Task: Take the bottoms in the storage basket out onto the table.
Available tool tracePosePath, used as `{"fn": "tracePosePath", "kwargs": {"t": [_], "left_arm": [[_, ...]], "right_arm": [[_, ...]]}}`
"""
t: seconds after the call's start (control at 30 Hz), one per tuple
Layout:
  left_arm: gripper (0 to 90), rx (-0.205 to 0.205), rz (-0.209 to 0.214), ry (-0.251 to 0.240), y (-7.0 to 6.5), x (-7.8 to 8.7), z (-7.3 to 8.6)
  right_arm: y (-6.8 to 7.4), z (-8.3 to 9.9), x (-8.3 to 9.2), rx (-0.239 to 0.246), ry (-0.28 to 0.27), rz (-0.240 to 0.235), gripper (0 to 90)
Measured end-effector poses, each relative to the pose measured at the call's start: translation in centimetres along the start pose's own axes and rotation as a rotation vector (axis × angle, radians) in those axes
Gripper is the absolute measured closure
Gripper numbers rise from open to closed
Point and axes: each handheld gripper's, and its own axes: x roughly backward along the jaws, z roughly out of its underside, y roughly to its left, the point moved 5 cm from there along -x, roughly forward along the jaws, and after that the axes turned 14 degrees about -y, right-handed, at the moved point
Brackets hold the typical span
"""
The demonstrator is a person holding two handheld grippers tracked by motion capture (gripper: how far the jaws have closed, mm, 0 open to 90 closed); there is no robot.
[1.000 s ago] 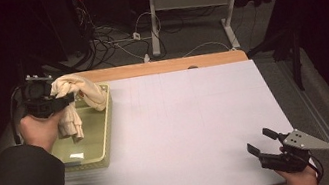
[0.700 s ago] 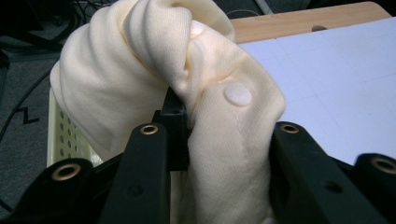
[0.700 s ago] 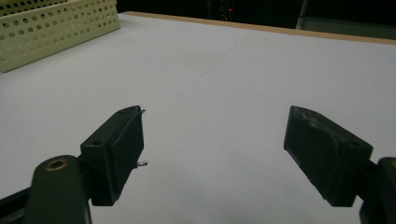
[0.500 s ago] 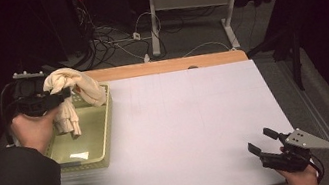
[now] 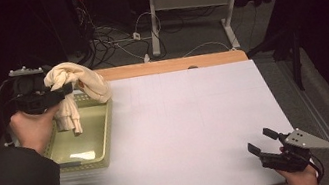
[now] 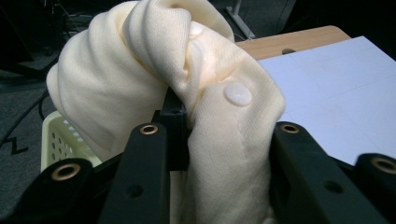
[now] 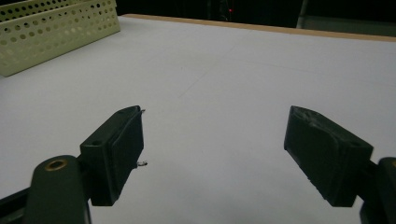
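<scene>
The left gripper [image 5: 58, 92] has risen since the earlier frames, its jaws clamped on the bunched cream knitted garment [image 5: 77, 84], now hanging higher above the pale green perforated plastic basket [image 5: 105, 143] at the white table's [image 5: 192, 118] left edge. The right gripper [image 5: 262, 144] has stayed near the front right corner, jaws wide and empty.

The cream garment [image 6: 154, 79] hides the left gripper's [image 5: 58, 92] jaw tips (bunched folds cover them).
</scene>
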Motion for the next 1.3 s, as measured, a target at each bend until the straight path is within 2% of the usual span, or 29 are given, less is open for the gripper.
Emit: {"fn": "tracePosePath", "kwargs": {"t": [0.17,0.37,0.5,0.57,0.83,0.97,1.3], "left_arm": [[66.7,0.021,0.033,-0.008,-0.6,0.3,-0.7],[66.7,0.007,0.064,-0.012,-1.8,0.4,-1.2],[66.6,0.009,0.106,-0.021,-2.7,0.5,-1.4],[66.6,0.000,0.129,-0.027,-3.5,0.5,-1.7],[66.7,-0.031,0.175,-0.030,-5.3,0.4,-2.1],[66.6,-0.037,0.211,-0.031,-6.4,0.0,-2.1],[66.6,-0.045,0.259,-0.016,-8.2,-1.0,-1.9]], "right_arm": [[0.0,0.0,0.0,-0.002,0.003,-0.003,20.4],[0.0,0.0,0.0,-0.002,0.001,-0.003,20.4],[0.0,0.0,0.0,0.000,0.002,-0.003,20.4],[0.0,0.0,0.0,0.000,0.002,-0.003,20.4],[0.0,0.0,0.1,0.000,-0.002,0.002,20.4],[0.0,0.0,0.0,-0.001,-0.002,0.002,20.4],[-0.1,0.0,0.1,-0.004,-0.003,0.005,20.2]]}}
